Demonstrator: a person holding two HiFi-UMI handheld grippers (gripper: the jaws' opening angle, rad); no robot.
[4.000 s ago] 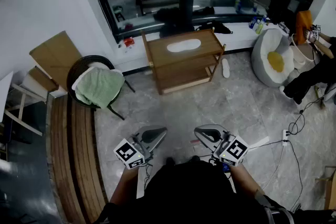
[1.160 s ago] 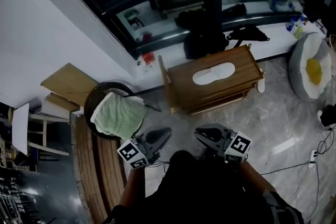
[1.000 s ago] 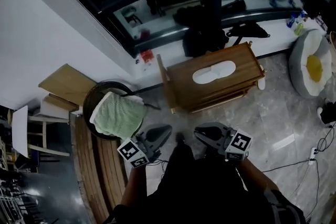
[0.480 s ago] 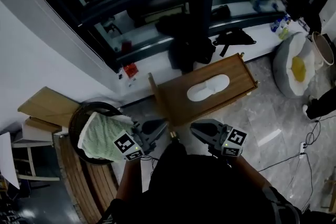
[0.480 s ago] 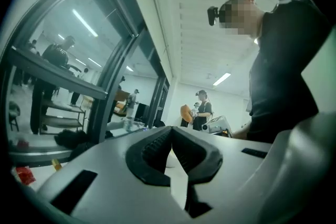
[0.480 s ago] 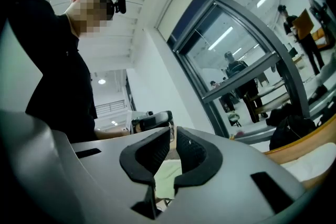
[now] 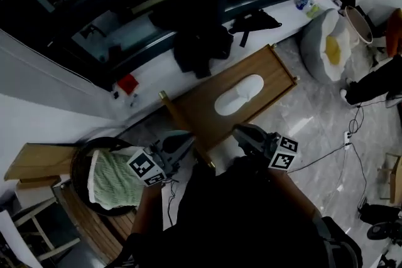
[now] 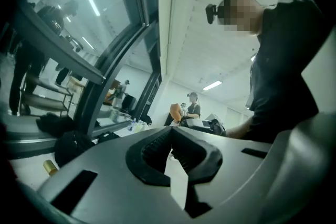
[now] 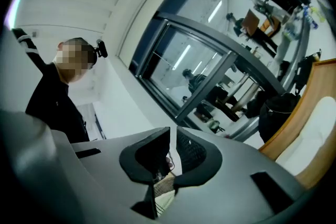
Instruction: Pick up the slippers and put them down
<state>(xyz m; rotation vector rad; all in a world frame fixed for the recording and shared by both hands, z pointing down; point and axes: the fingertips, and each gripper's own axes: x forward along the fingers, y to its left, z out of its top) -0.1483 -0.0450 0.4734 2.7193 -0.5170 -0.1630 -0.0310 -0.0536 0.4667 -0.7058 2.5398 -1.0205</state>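
A white slipper (image 7: pixel 239 94) lies on top of a low wooden rack (image 7: pixel 276 75) in the head view, just ahead of both grippers. My left gripper (image 7: pixel 188 138) is shut and empty, held level short of the rack's near left corner. My right gripper (image 7: pixel 239 130) is also shut and empty, close to the rack's near edge below the slipper. In the left gripper view the left gripper (image 8: pixel 170 134) has its tips touching. The right gripper view shows the right gripper (image 9: pixel 172 136) shut, with the slipper (image 9: pixel 315 139) and the rack's edge (image 9: pixel 294 131) at lower right.
A round dark chair with a green towel (image 7: pixel 113 179) stands to the left. A grey beanbag with a yellow patch (image 7: pixel 330 47) sits at the right. Black bags (image 7: pixel 201 47) lie on the window ledge behind the rack. Cables (image 7: pixel 348 138) run over the marble floor at right.
I have walked up to the rack, which now sits right in front of the grippers. Both grippers moved forward with me and stayed shut.
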